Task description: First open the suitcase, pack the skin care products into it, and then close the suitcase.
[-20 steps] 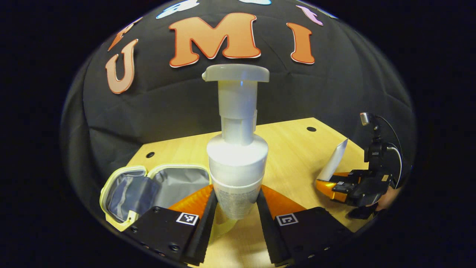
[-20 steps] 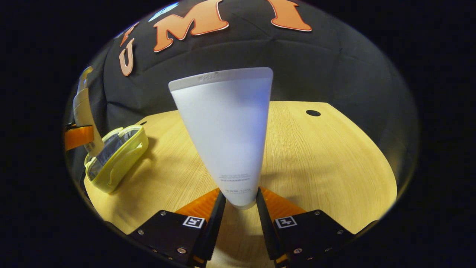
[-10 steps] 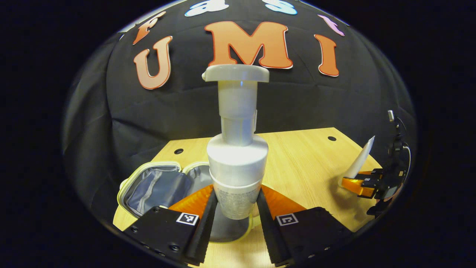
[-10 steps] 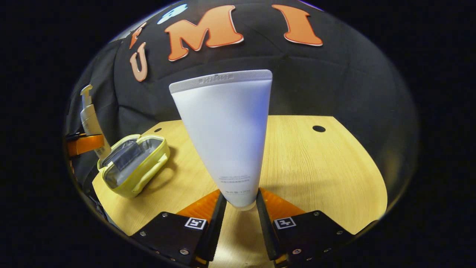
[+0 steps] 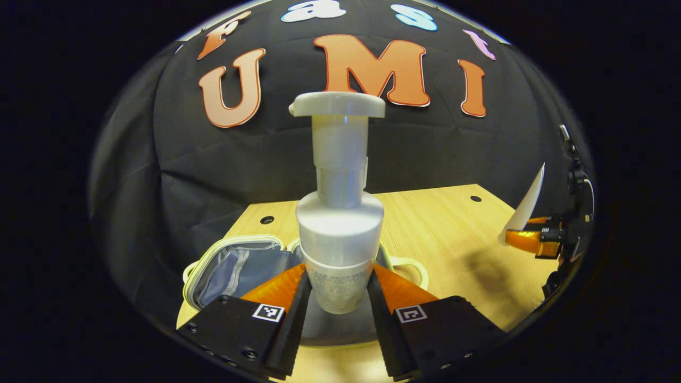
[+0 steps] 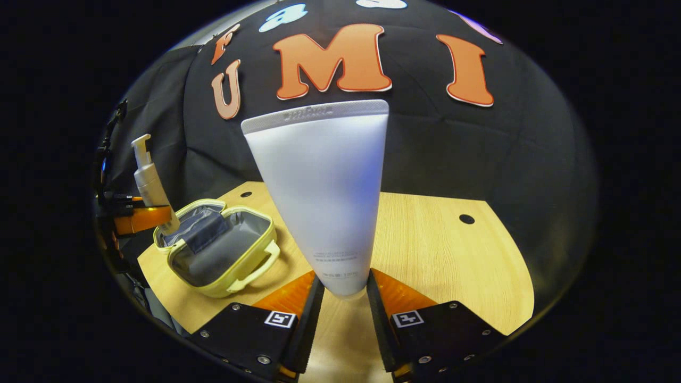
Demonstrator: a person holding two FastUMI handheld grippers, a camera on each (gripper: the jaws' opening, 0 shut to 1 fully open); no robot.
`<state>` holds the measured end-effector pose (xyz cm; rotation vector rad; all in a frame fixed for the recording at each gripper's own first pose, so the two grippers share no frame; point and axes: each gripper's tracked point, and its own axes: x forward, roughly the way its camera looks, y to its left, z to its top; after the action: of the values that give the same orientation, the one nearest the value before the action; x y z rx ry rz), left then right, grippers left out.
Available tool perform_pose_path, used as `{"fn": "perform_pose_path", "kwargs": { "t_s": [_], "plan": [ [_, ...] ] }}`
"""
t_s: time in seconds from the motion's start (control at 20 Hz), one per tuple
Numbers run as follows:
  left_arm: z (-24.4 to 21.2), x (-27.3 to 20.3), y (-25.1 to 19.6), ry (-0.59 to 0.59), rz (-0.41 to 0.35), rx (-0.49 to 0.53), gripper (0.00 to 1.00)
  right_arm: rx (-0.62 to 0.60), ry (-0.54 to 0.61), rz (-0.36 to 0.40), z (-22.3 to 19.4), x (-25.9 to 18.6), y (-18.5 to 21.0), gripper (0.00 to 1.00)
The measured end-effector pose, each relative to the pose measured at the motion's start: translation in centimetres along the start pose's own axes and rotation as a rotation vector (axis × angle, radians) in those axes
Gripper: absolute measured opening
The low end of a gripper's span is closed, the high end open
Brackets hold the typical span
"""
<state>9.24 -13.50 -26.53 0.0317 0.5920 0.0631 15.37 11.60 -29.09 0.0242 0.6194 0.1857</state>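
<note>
left tongs pinch the pump bottle; right tongs pinch the tube.

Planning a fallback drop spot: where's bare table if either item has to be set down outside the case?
Bare wooden table right of the open suitcase, out to the two holes by the black cloth. Crowded at the case: left gripper holds the pump bottle over it. Right gripper holds the tube.
</note>
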Motion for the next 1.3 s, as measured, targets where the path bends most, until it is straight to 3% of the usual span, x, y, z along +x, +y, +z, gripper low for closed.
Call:
{"fn": "perform_pose_path", "kwargs": {
  "t_s": [0.55, 0.95, 1.3],
  "plan": [
    [-0.6, 1.2, 5.3, 0.033, -0.158, 0.019, 0.61, -0.006, -0.072, 0.003, 5.5, -1.5, 10.5, 0.52],
    [-6.1, 4.5, 4.9, 0.245, -0.312, -0.011, 0.61, 0.039, -0.034, -0.023, 4.6, -0.5, 16.3, 0.52],
    [-9.4, 5.7, 2.8, 0.476, -0.339, 0.001, 0.61, 0.058, 0.033, 0.026, 3.2, 1.1, 19.1, 0.52]
  ]
}}
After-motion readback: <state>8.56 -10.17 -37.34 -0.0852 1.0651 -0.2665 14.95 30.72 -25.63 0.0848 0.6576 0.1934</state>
